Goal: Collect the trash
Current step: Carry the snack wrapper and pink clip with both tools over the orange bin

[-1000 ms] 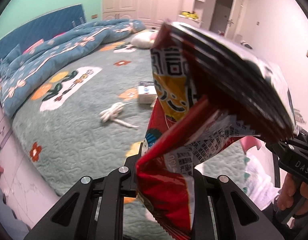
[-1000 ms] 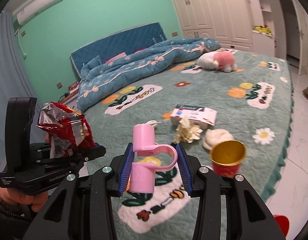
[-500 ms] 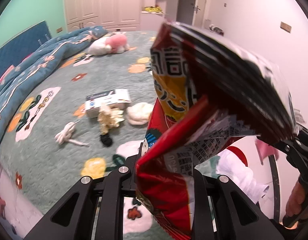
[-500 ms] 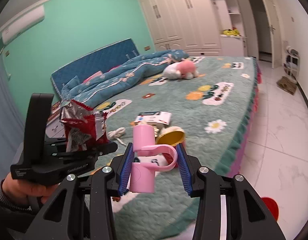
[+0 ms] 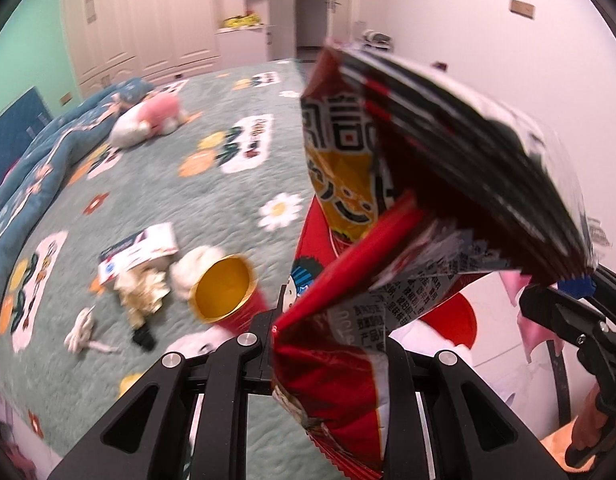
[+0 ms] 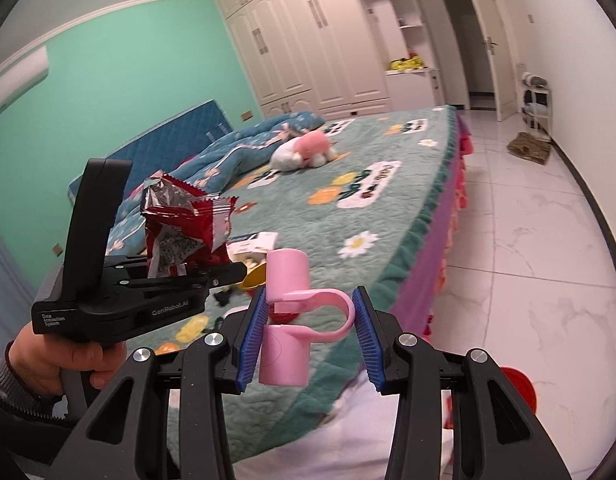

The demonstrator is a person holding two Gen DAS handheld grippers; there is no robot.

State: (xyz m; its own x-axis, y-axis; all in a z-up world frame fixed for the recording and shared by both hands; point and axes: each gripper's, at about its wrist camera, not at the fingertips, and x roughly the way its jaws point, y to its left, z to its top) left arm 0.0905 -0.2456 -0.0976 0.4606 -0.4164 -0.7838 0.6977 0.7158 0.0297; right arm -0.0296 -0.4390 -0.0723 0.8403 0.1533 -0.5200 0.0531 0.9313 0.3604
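We find the left gripper (image 5: 328,356) clamped on a red snack bag (image 5: 388,216), which rises upright from between the jaws with its long axis vertical and its torn, foil-lined mouth flaring toward the top right; the bag fills most of the left wrist view and hides what lies behind it. On the bed (image 5: 228,196) to the left we note a gold-lined red cup (image 5: 224,292) on its side, mouth toward the camera, with a white wad (image 5: 192,270) touching it, a crumpled wrapper (image 5: 142,290), a small box (image 5: 138,250) and a knotted white piece (image 5: 82,328) nearby. The right gripper (image 6: 310,336) holds a pink clip (image 6: 292,316) between its blue pads (image 6: 252,336), its two tubes upright and its curved arm toward the right pad. A plush toy (image 6: 302,152) lies further up the bed.
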